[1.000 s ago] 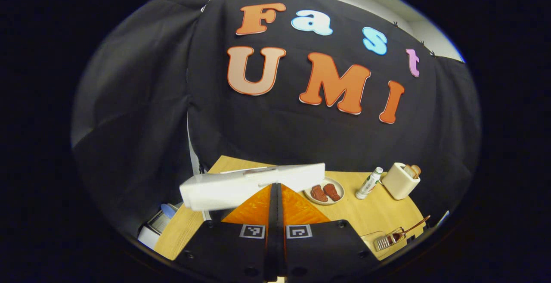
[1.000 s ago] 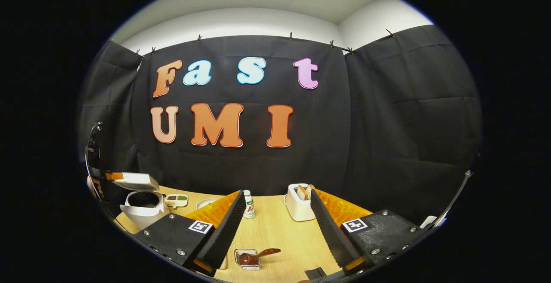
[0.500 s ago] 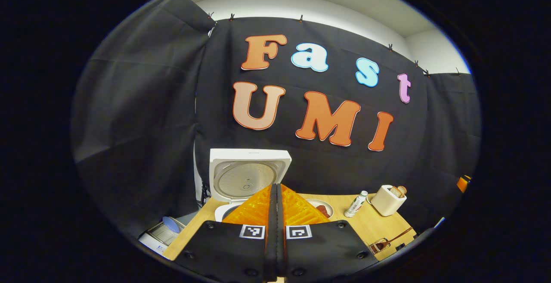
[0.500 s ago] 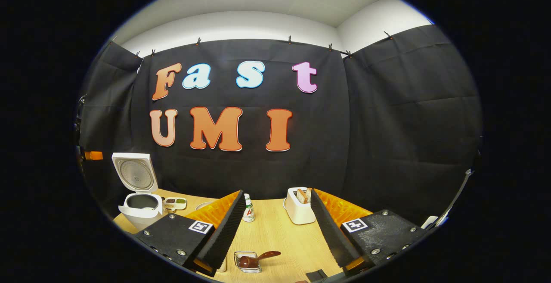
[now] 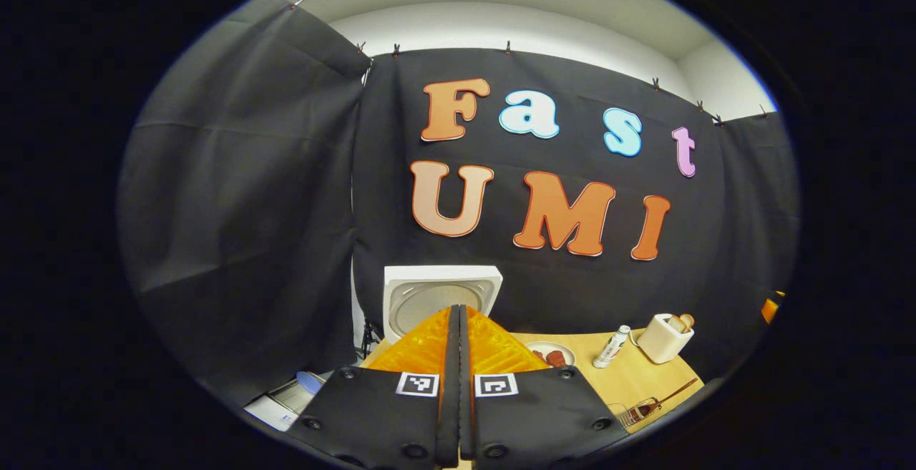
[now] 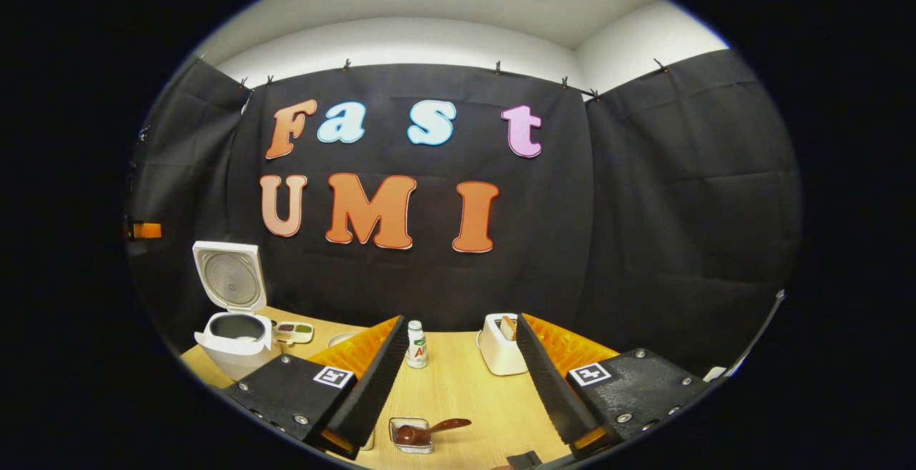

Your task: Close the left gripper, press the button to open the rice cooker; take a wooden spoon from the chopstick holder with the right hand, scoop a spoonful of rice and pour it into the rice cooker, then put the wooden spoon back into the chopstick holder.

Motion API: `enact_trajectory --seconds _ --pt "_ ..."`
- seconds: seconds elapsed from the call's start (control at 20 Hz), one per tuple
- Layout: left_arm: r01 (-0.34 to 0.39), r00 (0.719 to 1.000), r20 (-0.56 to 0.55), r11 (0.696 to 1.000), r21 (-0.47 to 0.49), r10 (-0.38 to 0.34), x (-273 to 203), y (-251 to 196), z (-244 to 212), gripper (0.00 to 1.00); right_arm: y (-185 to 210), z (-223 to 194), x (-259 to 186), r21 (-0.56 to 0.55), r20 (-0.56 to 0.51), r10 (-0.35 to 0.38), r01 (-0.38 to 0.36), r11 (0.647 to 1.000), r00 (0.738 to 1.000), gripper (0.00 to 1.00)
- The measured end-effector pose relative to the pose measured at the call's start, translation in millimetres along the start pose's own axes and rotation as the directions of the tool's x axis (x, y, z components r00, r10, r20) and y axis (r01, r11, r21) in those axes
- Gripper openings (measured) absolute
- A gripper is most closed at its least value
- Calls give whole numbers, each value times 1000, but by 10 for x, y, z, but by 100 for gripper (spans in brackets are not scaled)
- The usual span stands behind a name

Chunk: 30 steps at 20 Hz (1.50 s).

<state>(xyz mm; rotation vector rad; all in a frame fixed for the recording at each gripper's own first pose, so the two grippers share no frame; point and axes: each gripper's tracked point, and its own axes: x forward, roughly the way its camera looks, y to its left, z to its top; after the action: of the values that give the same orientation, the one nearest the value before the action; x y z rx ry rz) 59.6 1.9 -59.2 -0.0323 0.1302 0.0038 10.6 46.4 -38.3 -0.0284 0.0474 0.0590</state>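
The white rice cooker (image 6: 232, 338) stands at the table's far left with its lid (image 6: 230, 277) raised upright, and its dark pot shows inside. In the left gripper view the lid (image 5: 441, 291) rises just behind my left gripper (image 5: 458, 309), which is shut with nothing between its fingers. My right gripper (image 6: 458, 320) is open and empty above the table's front. Below and between its fingers sits a small clear holder (image 6: 413, 433) with the wooden spoon (image 6: 433, 427) lying in it. The same holder (image 5: 640, 409) sits at the lower right of the left gripper view.
A small bottle (image 6: 416, 345) and a white toaster (image 6: 501, 345) with bread stand mid-table. A small divided dish (image 6: 293, 330) lies beside the cooker. A plate (image 5: 547, 353) with pieces of meat lies right of the cooker. The wooden table (image 6: 458, 391) ends near the black cloth.
The cooker's lid has swung from half raised to fully upright. My left gripper has drawn up and back from the cooker, staying shut. The right gripper has barely moved.
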Motion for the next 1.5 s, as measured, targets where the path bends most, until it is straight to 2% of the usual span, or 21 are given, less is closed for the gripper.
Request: enact_trajectory --seconds 0.1,0.15,0.25,0.3,0.35,0.45,0.5,0.65,0.7,0.75,1.05,1.25,1.3,1.5 --pt "-20 1000 13 1000 -5 20 -20 53 36 6 -17 -44 10 15 -8 -4 4 1000 1000 97" --pt "-24 1000 11 1000 -16 24 -25 58 36 5 -20 -63 15 22 -11 -5 6 1000 1000 94" --pt "-15 1000 2 999 -36 16 -35 58 13 8 -33 -108 34 36 -16 -8 8 999 1000 94" --pt "-12 1000 -2 999 -40 12 -35 61 -14 6 -38 -128 35 44 -18 -8 9 999 1000 97" --pt "-12 1000 -4 999 -38 12 -60 62 6 25 -38 -147 45 54 -21 -8 9 999 1000 94" --pt "-34 999 -1 999 -27 34 -60 123 28 48 -39 -200 71 75 -27 -5 7 997 1000 97" --pt "-43 999 5 999 -21 43 -68 125 45 48 -46 -225 88 86 -23 -9 11 996 1000 97" --pt "-28 999 30 1000 -7 28 -124 69 139 100 -108 -325 139 113 -23 -27 29 993 999 94" --pt "-29 999 42 1000 -3 29 -133 83 179 100 -128 -375 156 124 -27 -30 34 992 999 97" --pt "-32 998 54 999 -1 32 -157 92 217 98 -140 -429 176 136 -32 -33 37 990 999 94" --pt "-28 992 122 1000 3 27 -284 68 474 100 -210 -940 272 210 -101 -46 67 975 994 94" --pt "-60 989 136 998 14 57 -398 157 534 100 -180 -1332 344 318 -160 -24 75 945 987 93" --pt "-63 989 134 998 16 60 -412 168 539 97 -161 -1429 374 338 -170 -18 76 938 985 93" --pt "-70 990 128 998 12 68 -464 198 523 100 -122 -1865 468 388 -232 -12 103 916 973 95"
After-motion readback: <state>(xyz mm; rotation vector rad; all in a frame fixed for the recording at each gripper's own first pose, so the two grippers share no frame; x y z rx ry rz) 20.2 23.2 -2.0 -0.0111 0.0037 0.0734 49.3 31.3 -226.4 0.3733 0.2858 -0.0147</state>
